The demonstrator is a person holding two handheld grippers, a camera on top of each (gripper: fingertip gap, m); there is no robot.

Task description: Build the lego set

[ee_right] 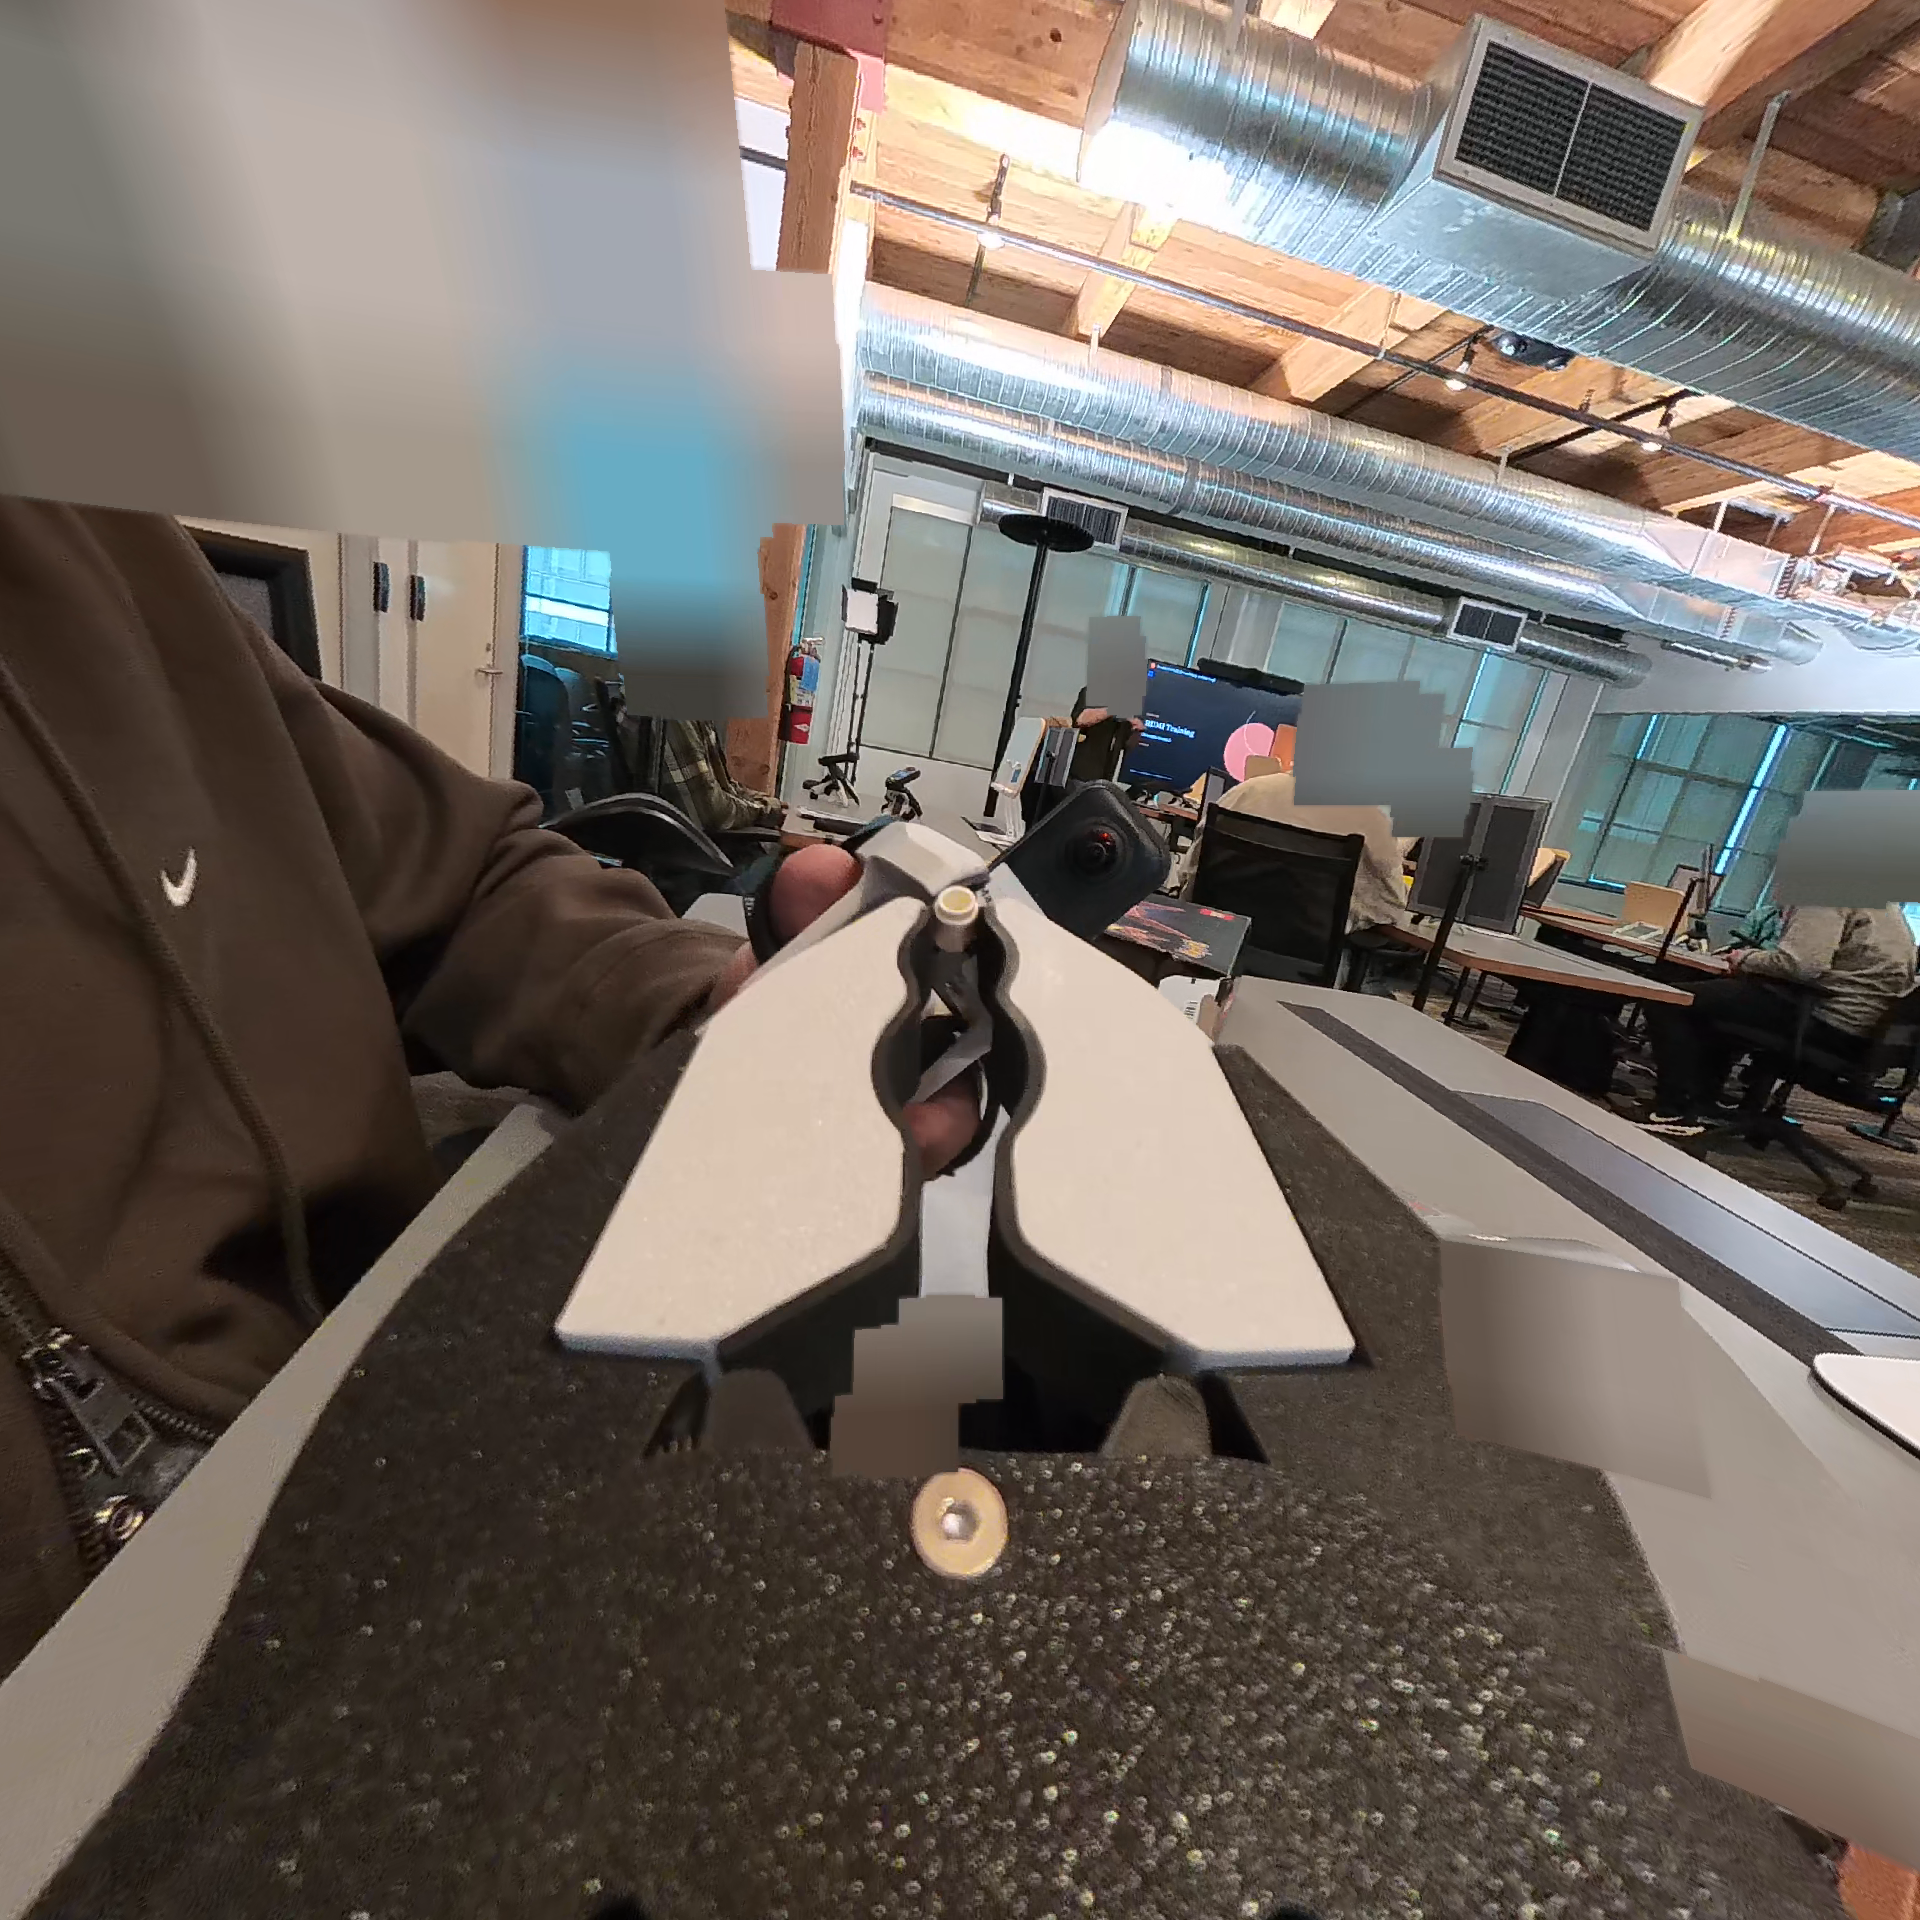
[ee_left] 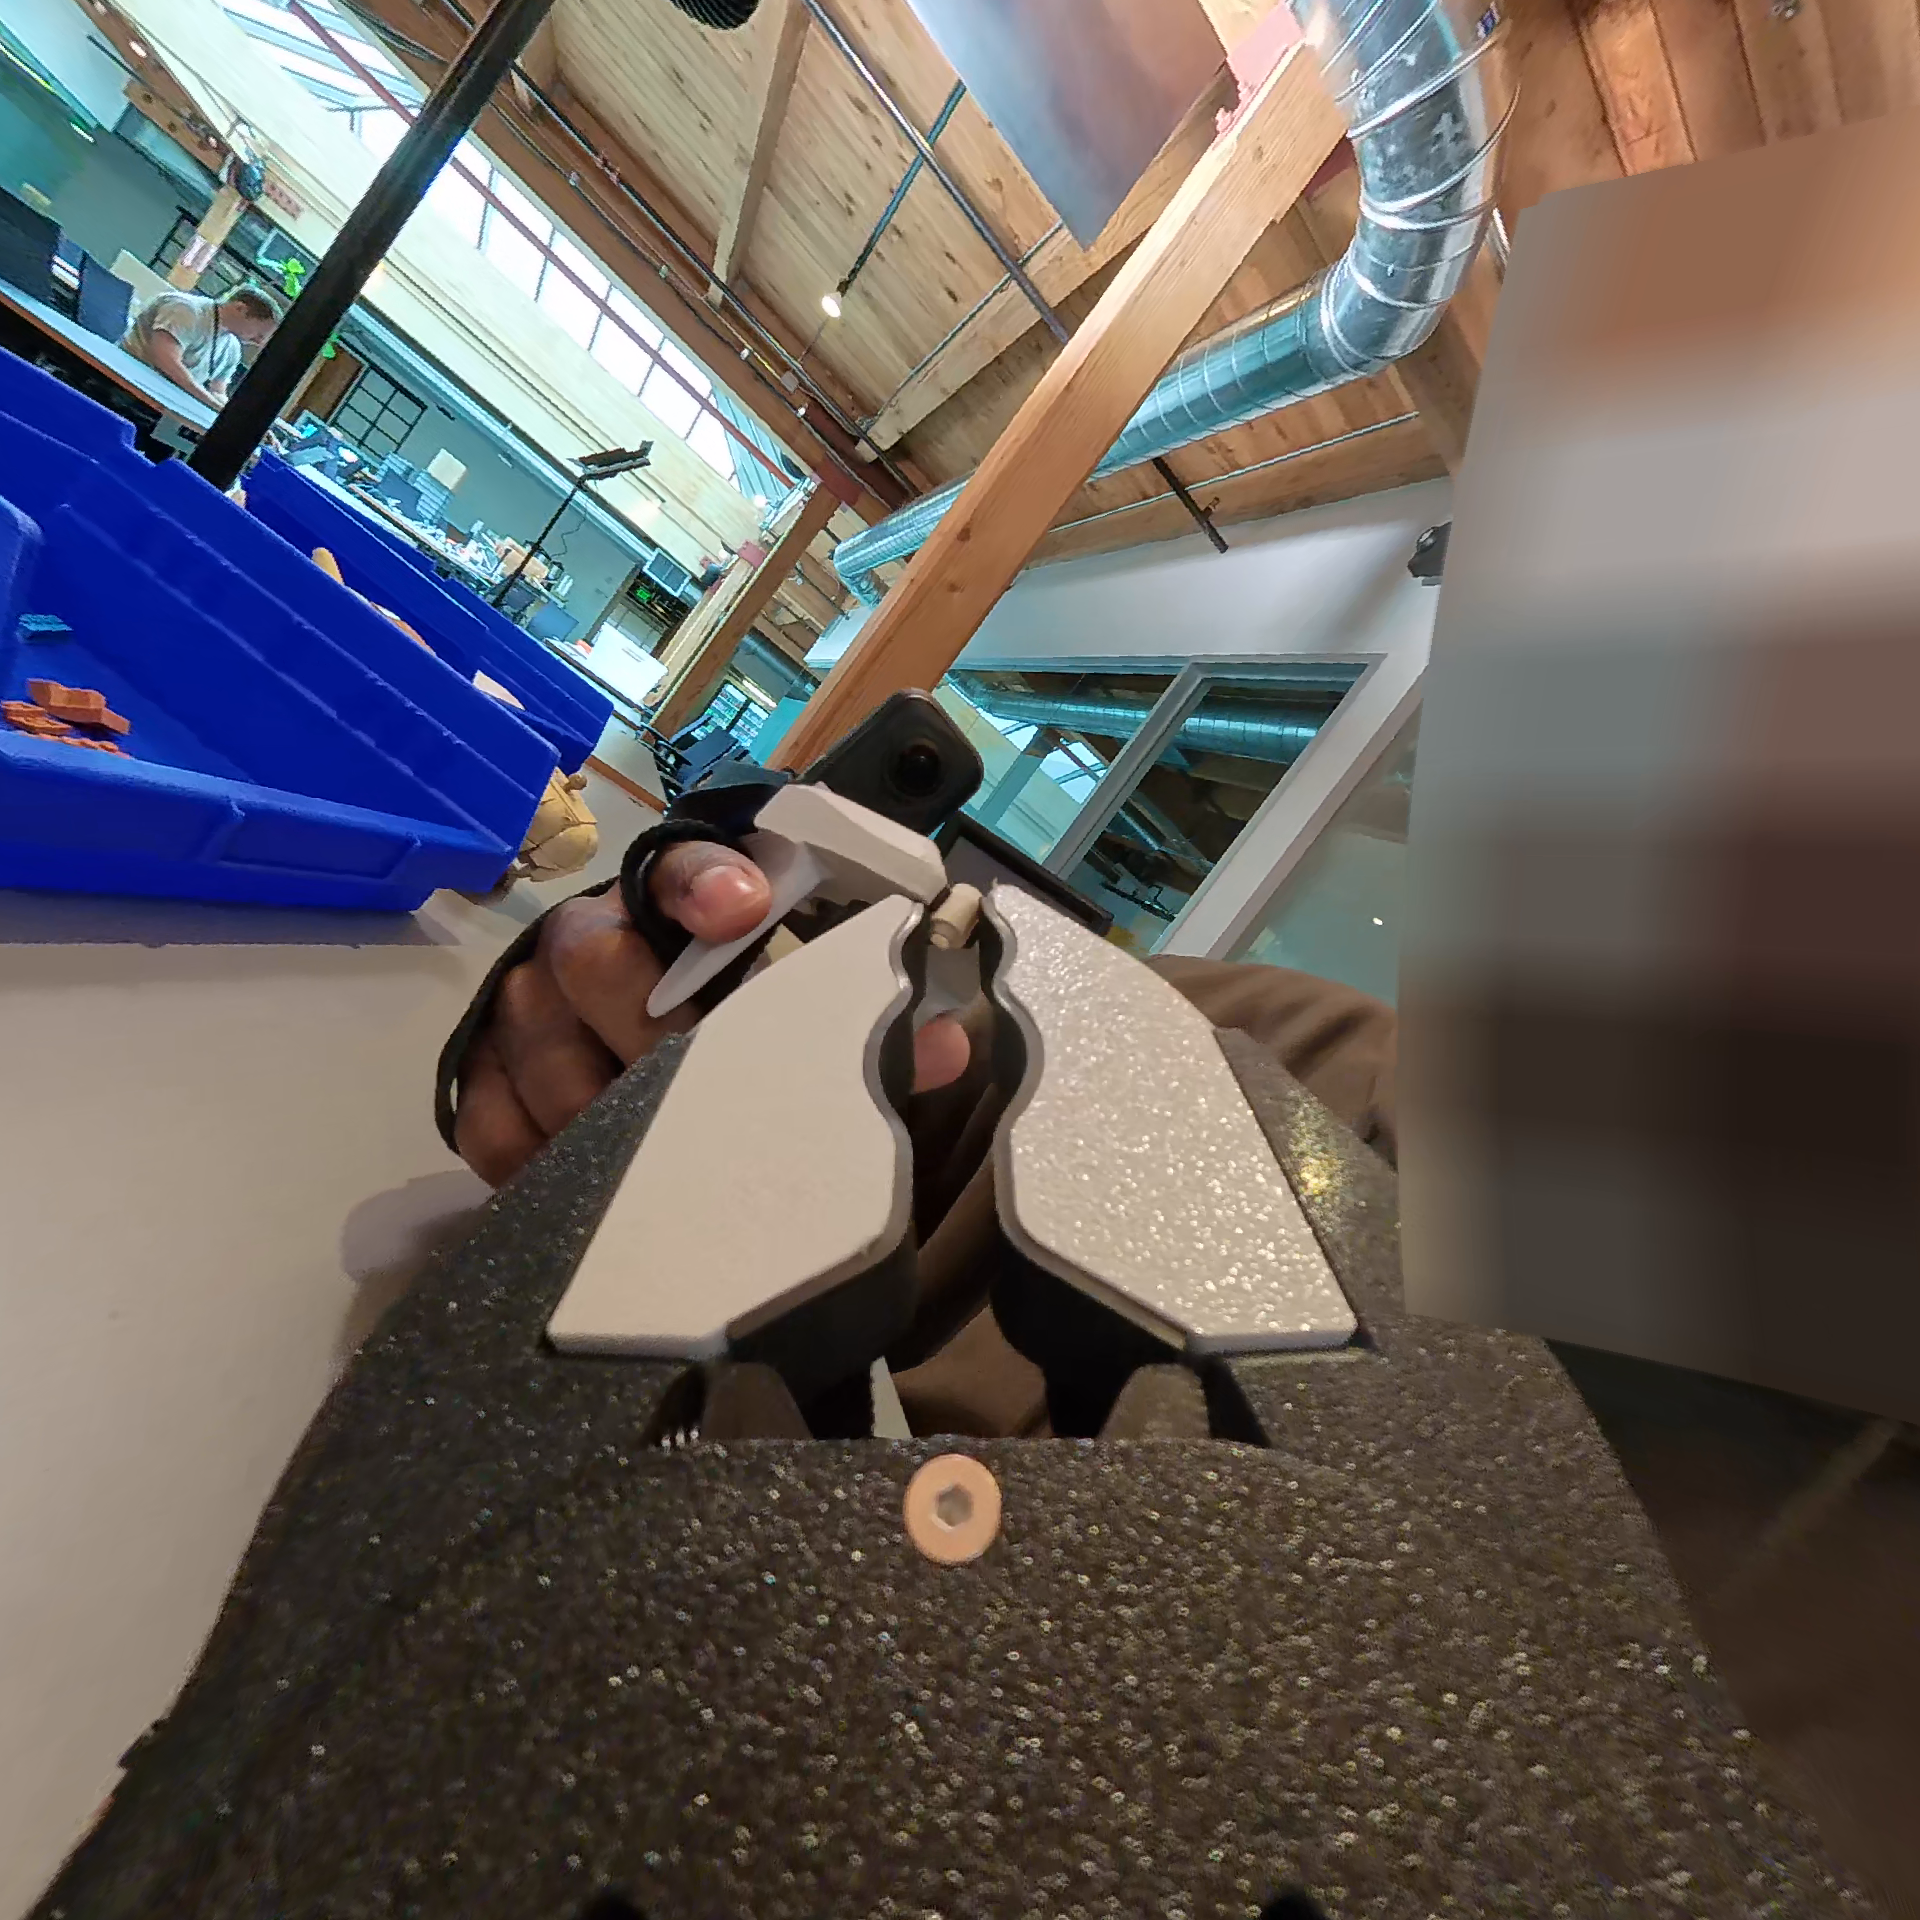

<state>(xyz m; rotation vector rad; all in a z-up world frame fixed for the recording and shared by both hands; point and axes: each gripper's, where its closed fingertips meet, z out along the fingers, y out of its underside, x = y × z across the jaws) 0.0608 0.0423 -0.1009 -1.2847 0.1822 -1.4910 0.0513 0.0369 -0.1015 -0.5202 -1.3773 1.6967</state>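
1. Left gripper [ee_left: 951,914] and right gripper [ee_right: 954,914] meet tip to tip, both clamped on one small cream peg [ee_left: 953,918].
2. Blue trays [ee_left: 260,727] holding orange bricks [ee_left: 62,712] sit left of the left gripper on a white table [ee_left: 208,1091].
3. Timber ceiling [ee_right: 1195,301] and silver ducts [ee_right: 1299,457] overhead.

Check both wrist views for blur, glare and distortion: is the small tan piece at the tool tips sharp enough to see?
Left wrist view: strong wide-angle bending of beams and duct; bright windows blow out; the tan piece at the left tool tips is sharp; blue trays readable. Right wrist view: similar distortion, even light, tan piece at the right tool sharp; privacy patches cover several areas.
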